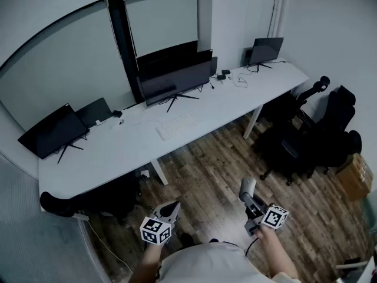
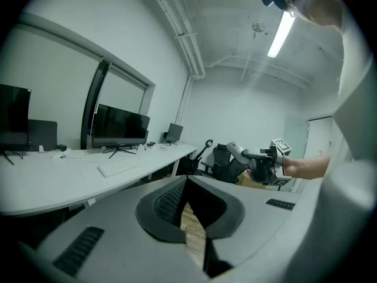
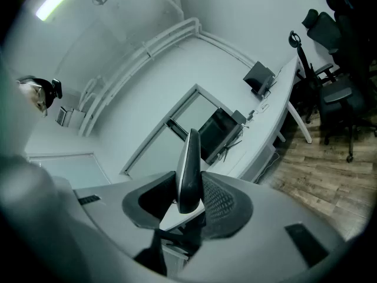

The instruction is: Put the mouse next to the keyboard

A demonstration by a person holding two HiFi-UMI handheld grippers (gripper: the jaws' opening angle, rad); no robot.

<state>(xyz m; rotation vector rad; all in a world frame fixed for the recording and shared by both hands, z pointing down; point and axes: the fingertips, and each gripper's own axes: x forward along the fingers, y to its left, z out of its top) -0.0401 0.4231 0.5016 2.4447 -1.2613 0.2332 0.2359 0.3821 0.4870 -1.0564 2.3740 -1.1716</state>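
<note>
Holding mouse [image 3: 189, 158] in right tongs [image 3: 189, 183], left tongs [image 2: 186, 184] closed on nothing — picked up but well apart from keyboard [image 1: 175, 125] on far surface [image 1: 118, 152], yet to be placed.

No legible text, brand, number or sign in any view. Left cube [image 1: 156, 230] and right cube [image 1: 274, 217], near: black-and-white square patterns only, no letters made out. Monitors [image 1: 175, 81] on far desk [image 1: 118, 152]: screens dark, any badges too small. Box [image 1: 355, 178], right: print unreadable.
</note>
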